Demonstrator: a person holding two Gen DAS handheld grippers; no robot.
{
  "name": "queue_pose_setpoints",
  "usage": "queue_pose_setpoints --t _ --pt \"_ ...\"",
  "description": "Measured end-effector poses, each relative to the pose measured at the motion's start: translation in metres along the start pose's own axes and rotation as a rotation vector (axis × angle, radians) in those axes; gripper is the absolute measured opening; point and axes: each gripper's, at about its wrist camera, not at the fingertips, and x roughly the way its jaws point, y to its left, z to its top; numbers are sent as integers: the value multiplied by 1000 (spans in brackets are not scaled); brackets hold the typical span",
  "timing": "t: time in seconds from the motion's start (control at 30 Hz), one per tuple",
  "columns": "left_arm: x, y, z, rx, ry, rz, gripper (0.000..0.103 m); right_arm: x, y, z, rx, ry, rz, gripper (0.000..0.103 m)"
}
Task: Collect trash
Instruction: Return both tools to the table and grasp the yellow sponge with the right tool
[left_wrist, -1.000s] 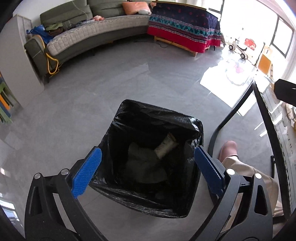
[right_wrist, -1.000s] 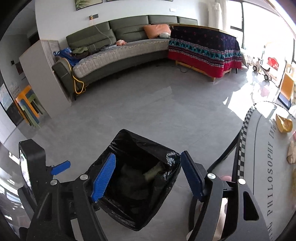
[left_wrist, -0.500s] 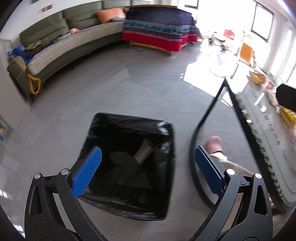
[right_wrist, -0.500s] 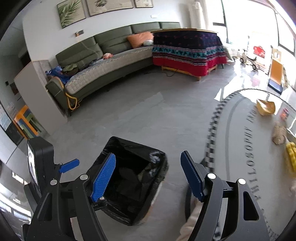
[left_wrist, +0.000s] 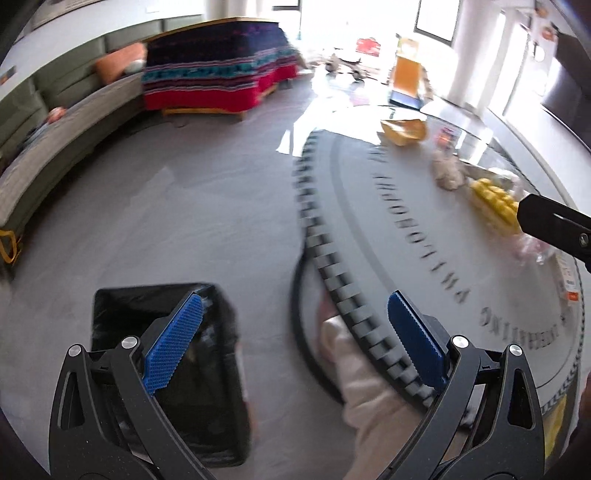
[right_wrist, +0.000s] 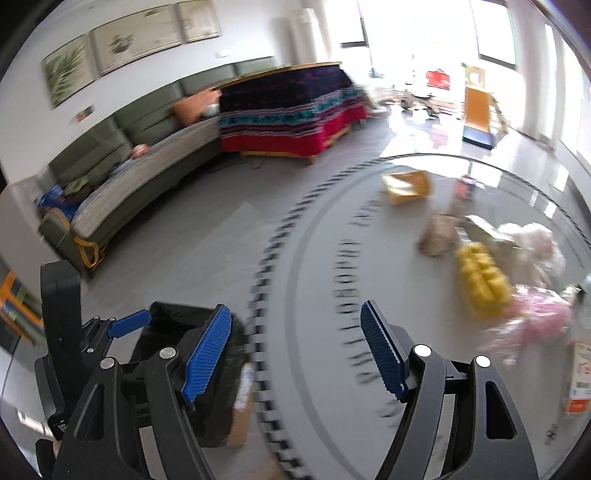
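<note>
A bin lined with a black bag (left_wrist: 170, 373) stands on the floor at lower left, beside a round grey table (left_wrist: 424, 236) with a checkered rim. Trash lies on the table: a yellow wrapper (left_wrist: 402, 131), a crumpled brown paper (left_wrist: 447, 173), a yellow bumpy pack (left_wrist: 496, 205) and a pink plastic bag (right_wrist: 535, 321). My left gripper (left_wrist: 295, 343) is open and empty, straddling the bin's right side and the table edge. In the right wrist view my right gripper (right_wrist: 295, 350) is open and empty over the table's near rim, left of the yellow pack (right_wrist: 480, 280). The bin (right_wrist: 173, 343) sits behind its left finger.
A green sofa (right_wrist: 122, 173) curves along the far wall, joined by a bench under a red and dark patterned cloth (right_wrist: 291, 110). Grey floor (left_wrist: 184, 206) spreads between sofa and table. A person's light trouser leg (left_wrist: 365, 398) and shoe show under the table edge. A cardboard piece (right_wrist: 240, 421) sits by the bin.
Both grippers swung right, away from above the bin and toward the table. The bin slid to the lower left of both views; the table's trash came into view. Jaws stayed open.
</note>
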Motion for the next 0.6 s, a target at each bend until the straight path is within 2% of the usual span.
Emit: queue_pose_setpoints --t 0.27,0.43,0.6 --pt "36 -59 34 79 29 -103 97 1 -87 11 87 14 -151 74" --pt "58 -90 53 119 55 -144 97 20 -132 23 128 54 -223 74" --pt "73 -115 65 163 62 -166 97 51 -159 23 134 125 -282 74"
